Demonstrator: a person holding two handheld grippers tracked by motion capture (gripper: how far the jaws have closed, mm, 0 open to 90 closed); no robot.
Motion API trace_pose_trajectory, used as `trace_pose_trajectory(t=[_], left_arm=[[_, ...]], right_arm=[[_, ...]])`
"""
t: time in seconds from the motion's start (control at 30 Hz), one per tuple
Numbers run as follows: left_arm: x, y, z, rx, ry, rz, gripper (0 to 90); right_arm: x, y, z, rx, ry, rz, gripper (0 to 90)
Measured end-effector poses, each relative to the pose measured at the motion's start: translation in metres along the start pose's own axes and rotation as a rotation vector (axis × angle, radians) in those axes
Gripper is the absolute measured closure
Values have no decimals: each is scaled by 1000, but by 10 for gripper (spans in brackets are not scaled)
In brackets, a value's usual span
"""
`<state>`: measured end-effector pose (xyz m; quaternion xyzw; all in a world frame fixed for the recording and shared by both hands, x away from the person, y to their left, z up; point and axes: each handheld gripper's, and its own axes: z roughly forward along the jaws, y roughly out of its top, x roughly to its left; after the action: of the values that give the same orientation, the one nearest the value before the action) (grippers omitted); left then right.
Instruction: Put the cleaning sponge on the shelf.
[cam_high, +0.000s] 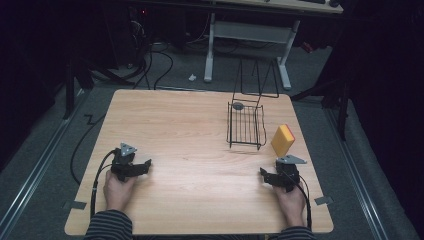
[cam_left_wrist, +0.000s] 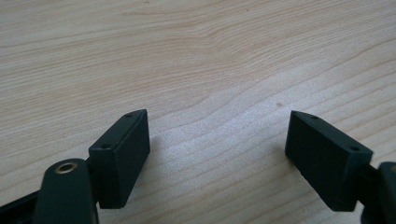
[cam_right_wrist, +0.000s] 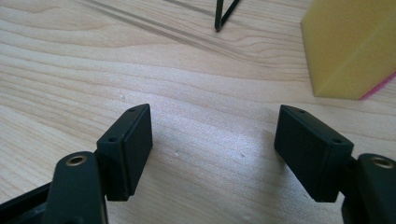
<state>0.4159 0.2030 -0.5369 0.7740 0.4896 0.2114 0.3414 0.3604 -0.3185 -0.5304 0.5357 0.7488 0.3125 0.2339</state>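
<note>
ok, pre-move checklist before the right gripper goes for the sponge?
1. Right gripper jaws open, nothing between them: ok.
2. Left gripper jaws open and empty over bare wood: ok.
3. Yellow sponge stands on edge, apart from the right gripper, just beyond it: ok.
4. Sponge lined up between the right jaws: not ok; in the right gripper view it sits off to the upper right.
5. Wire basket upright on the table, apart from the sponge: ok.
6. Small grey thing at the basket's far corner, in or behind it: cannot tell.
</note>
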Motion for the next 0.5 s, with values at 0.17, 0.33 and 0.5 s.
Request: trace_pose_trajectory(t=[0.17, 0.33, 0.5], left_arm=[[0, 0, 0, 0, 0, -1, 225], [0, 0, 0, 0, 1, -1, 225], [0, 0, 0, 0, 1, -1, 225]], right_arm=[[0, 0, 0, 0, 1, 0, 281], [0, 0, 0, 0, 1, 0, 284], [0, 0, -1, -1, 1, 0, 293]])
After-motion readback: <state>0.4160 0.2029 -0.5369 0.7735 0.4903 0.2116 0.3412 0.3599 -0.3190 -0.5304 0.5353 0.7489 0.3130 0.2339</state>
